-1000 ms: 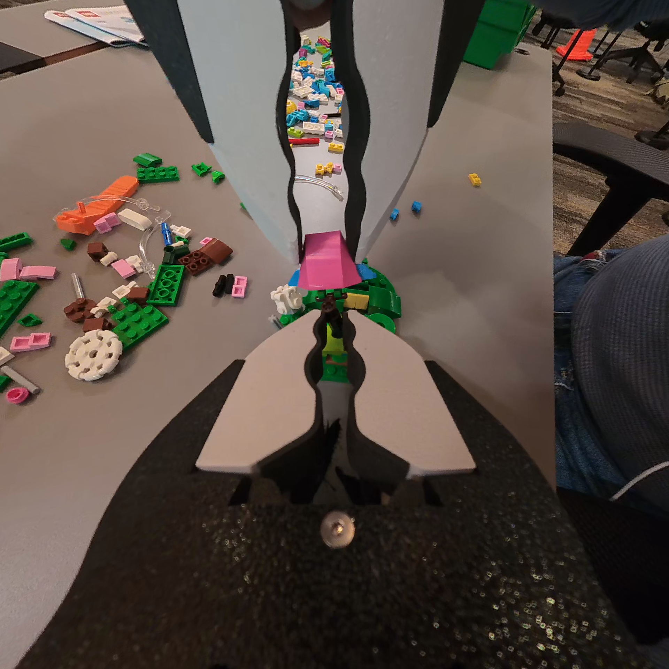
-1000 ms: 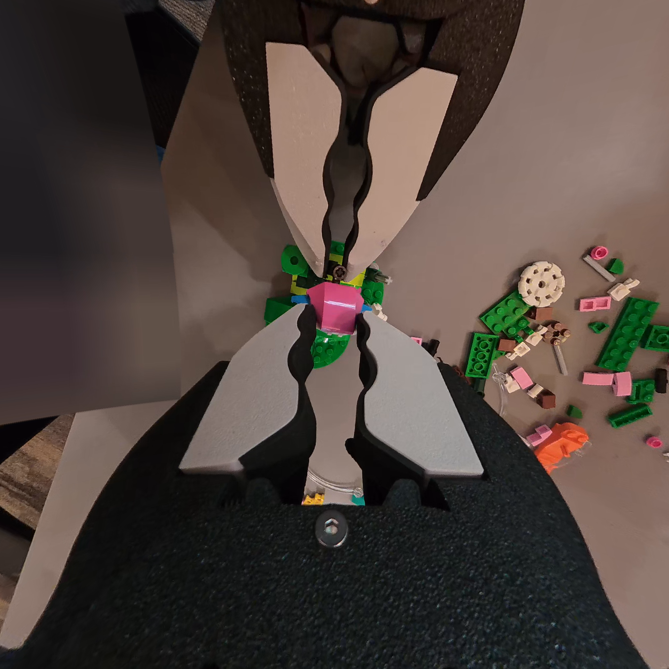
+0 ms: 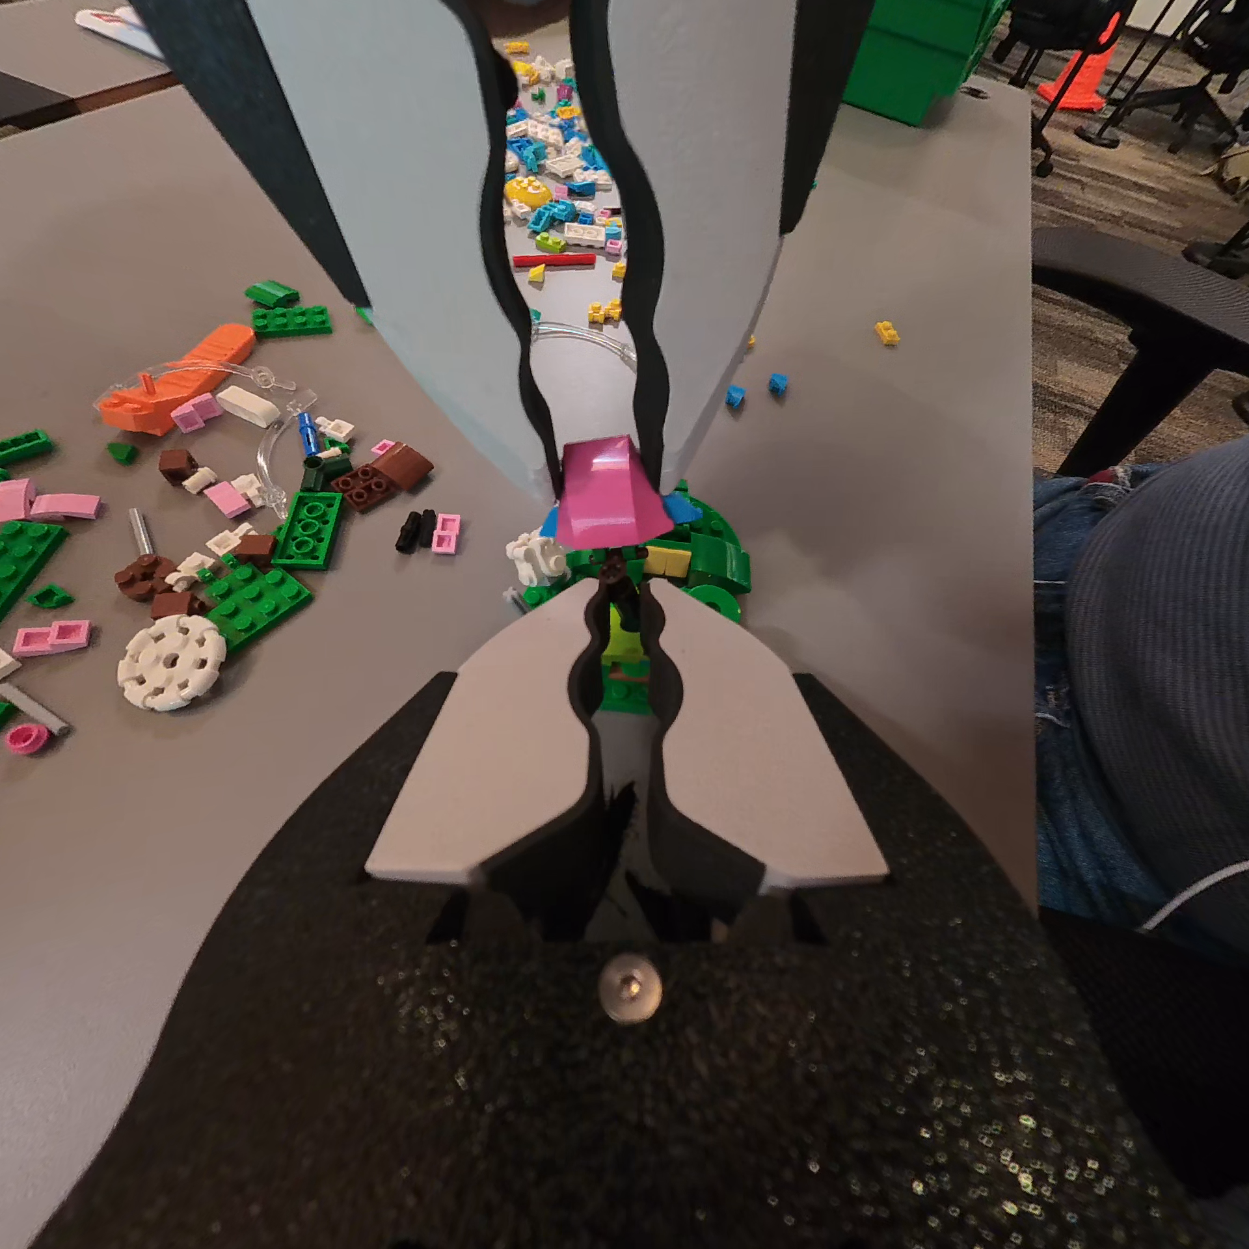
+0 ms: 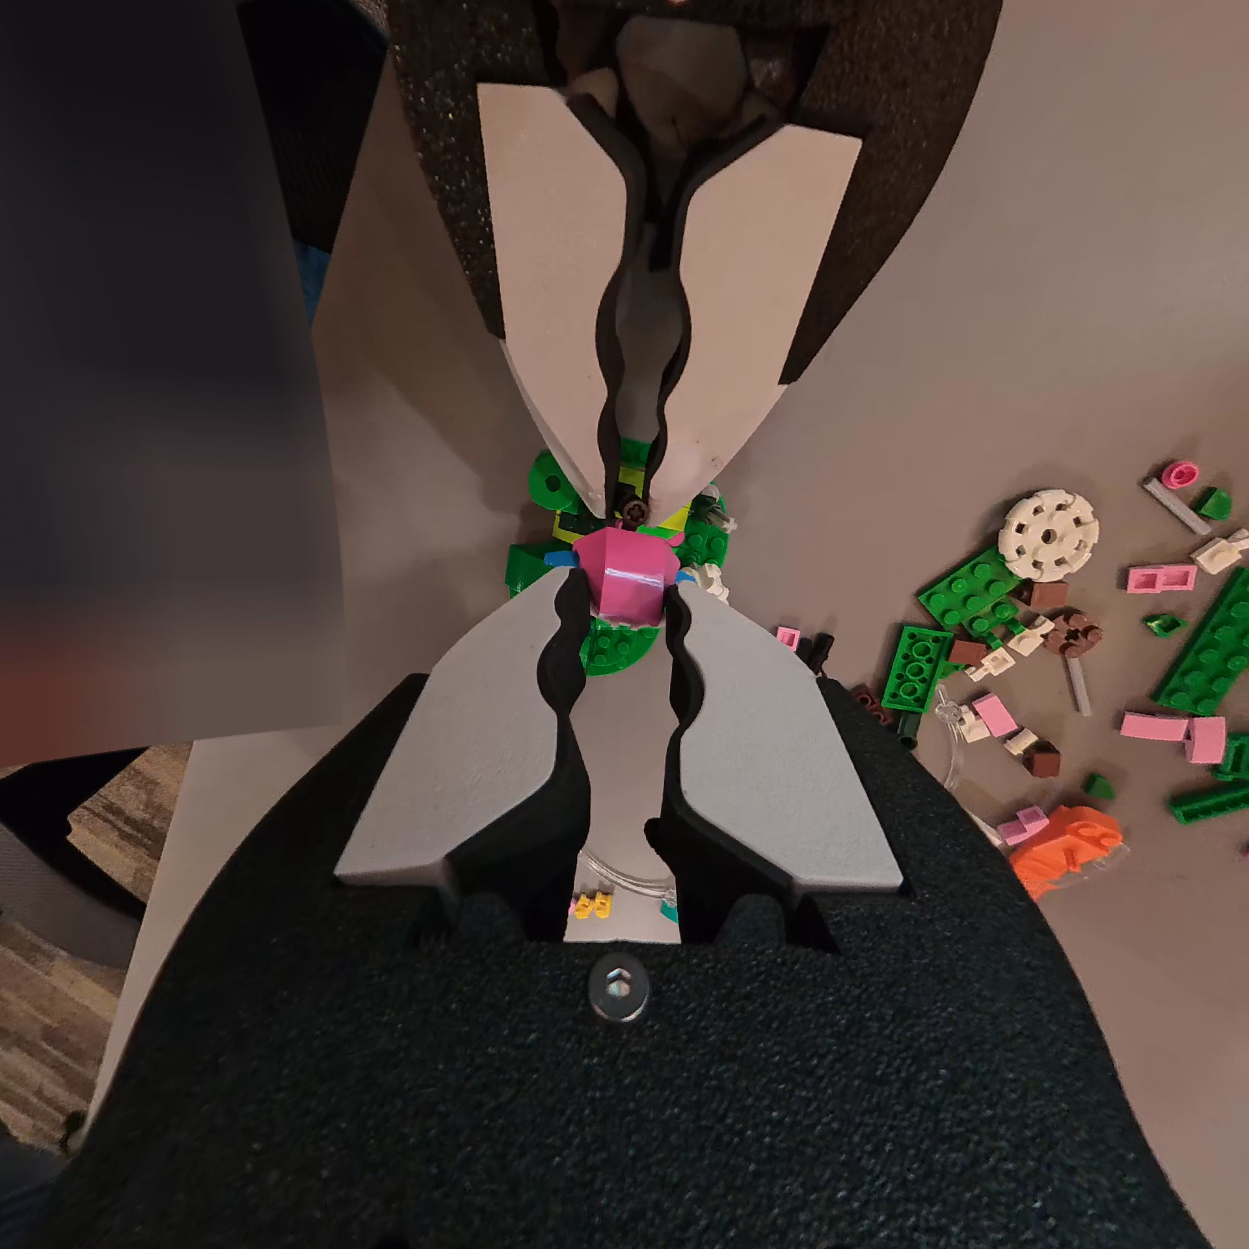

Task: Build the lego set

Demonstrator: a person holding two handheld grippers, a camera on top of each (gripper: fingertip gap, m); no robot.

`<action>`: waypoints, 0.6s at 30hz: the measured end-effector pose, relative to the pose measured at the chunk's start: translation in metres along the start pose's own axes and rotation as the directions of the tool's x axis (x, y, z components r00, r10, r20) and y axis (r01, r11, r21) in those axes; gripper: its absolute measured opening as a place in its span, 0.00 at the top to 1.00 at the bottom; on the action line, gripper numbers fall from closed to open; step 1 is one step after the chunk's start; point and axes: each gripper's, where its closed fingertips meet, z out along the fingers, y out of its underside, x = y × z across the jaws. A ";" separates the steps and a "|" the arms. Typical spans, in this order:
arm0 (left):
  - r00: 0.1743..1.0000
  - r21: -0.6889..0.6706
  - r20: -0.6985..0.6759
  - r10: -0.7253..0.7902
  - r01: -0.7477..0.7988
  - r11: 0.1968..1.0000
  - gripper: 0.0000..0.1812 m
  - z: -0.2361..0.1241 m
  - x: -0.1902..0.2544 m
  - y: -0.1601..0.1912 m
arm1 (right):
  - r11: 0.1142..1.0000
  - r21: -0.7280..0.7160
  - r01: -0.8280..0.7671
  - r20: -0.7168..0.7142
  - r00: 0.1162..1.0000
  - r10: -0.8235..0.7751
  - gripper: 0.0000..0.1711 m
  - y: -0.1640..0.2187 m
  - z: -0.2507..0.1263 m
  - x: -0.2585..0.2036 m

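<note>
**Two grippers meet over a small green lego build**

Two hand-held grippers face each other, tip to tip, above a grey table [image 3: 878,608]; between them sits a small lego model [image 3: 703,568] on a green base, near the table's edge. The left gripper [image 3: 616,588] has its jaws drawn nearly together around a thin dark brown stem [image 4: 634,510] rising from the model. The right gripper [image 4: 618,595] has its jaws narrowed onto a magenta sloped piece [image 4: 625,574], pinched from both sides, its lower edge against the model's top; whether it is fully seated there cannot be told. Small blue parts [image 3: 679,508] show beside the magenta piece. To the left gripper's left lie loose parts: green plates [image 3: 260,595], pink tiles [image 3: 51,635], brown bricks [image 3: 378,476], a white round disc [image 3: 169,662] and an orange piece [image 3: 176,385]. Farther off, a heap of mixed coloured bricks [image 3: 561,176] lies on the table.
</note>
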 end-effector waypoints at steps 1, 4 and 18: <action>1.000 -0.001 0.001 -0.001 0.001 1.000 0.96 0.000 0.000 0.000 | 1.000 0.002 -0.007 0.009 1.000 0.007 0.88 0.000 0.000 0.000; 1.000 -0.003 0.002 -0.003 0.003 1.000 0.96 0.000 -0.001 0.000 | 1.000 0.006 -0.025 0.029 0.999 0.025 0.88 0.002 0.001 0.001; 1.000 0.004 -0.006 -0.014 0.014 1.000 0.96 0.000 -0.001 -0.001 | 0.999 0.013 -0.035 0.063 0.997 0.034 0.88 0.013 0.026 -0.003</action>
